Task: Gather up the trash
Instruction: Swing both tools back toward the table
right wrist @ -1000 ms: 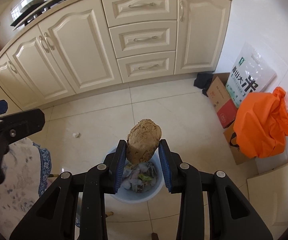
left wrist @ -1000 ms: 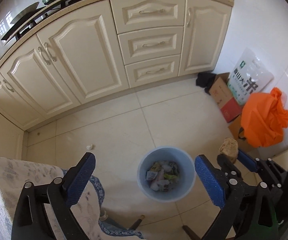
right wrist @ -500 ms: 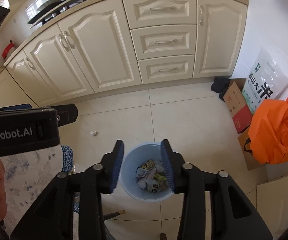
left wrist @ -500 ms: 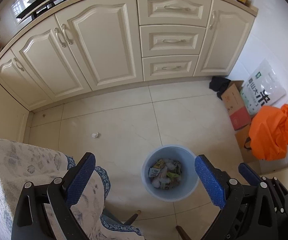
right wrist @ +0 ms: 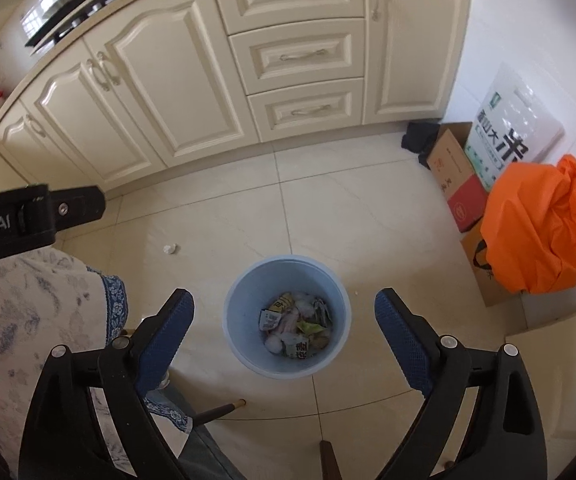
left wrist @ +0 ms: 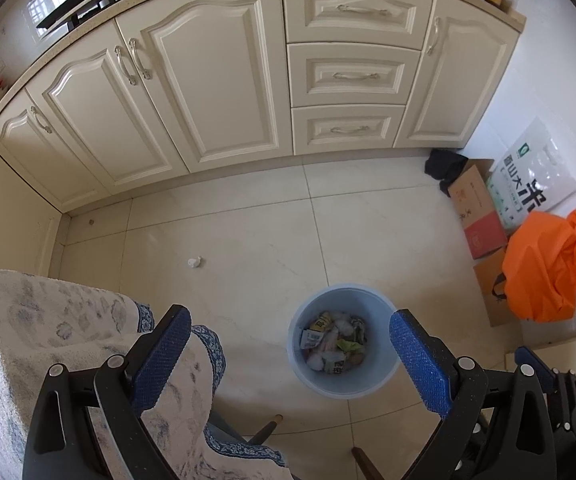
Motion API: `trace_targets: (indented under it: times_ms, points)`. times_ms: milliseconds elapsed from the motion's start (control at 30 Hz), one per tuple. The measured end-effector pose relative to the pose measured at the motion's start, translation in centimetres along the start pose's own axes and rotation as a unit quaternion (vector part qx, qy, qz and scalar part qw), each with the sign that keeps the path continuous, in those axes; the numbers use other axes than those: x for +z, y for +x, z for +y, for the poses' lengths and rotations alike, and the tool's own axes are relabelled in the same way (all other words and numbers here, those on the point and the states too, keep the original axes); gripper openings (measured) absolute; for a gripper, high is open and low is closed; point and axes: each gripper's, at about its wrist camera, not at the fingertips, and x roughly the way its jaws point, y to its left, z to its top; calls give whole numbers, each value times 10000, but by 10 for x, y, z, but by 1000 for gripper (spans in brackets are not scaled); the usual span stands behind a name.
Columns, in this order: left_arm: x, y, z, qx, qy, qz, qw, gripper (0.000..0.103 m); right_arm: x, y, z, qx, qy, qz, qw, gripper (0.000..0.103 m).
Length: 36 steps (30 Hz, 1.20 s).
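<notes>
A light blue trash bin (right wrist: 247, 344) stands on the tiled floor, holding wrappers and scraps (right wrist: 296, 328). My right gripper (right wrist: 284, 322) hangs above the bin with its jaws opening wide and nothing between them. In the left wrist view the same bin (left wrist: 372, 384) sits below and between the fingers of my left gripper (left wrist: 290, 342), which is open and empty. A small white crumpled scrap (left wrist: 194, 262) lies on the floor to the left of the bin, also visible as a scrap (right wrist: 169, 248) in the right wrist view.
A table with a blue-patterned cloth (left wrist: 47, 340) fills the lower left. Cream cabinets (left wrist: 215, 80) line the far wall. Cardboard boxes (left wrist: 478, 208), a white rice bag (left wrist: 536, 176) and an orange bag (left wrist: 544, 272) crowd the right wall. Chair legs (right wrist: 223, 408) stand near the bin.
The right gripper let go of the brown lump it held over the bin, and its jaws have spread wide. The left gripper shifted slightly and rolled.
</notes>
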Motion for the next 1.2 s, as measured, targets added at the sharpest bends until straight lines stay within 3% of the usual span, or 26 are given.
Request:
trace_targets:
  times_ms: [300,567,667,767,900,1000,1200]
  points:
    - [-3,-6,5,-99,10,-8,10000,98,12,-29,-10,-132,171,-100,9997,98]
    - [-25,-43,4,-87,254,-605,9978,98,26,-67,-9,-281,79,-471,9985,100]
    - [-38,-65,7,84,315,-878,9956,98,31,-80,-3,-287,9,-593,9978,100]
    - [-51,-93,18,-208,36,-1091,9938,97,36,-95,6,-228,-71,-711,9972,100]
    - [-66,-129,47,-309,-271,-1374,9897,97,45,-117,21,-163,-119,-961,9952,100]
    - [-83,-160,75,-122,-493,-1680,9845,98,50,-131,42,-70,-337,-1128,9930,101]
    - [-149,-214,124,465,-1058,-2041,9721,101,48,-158,96,334,-904,-1349,9862,101]
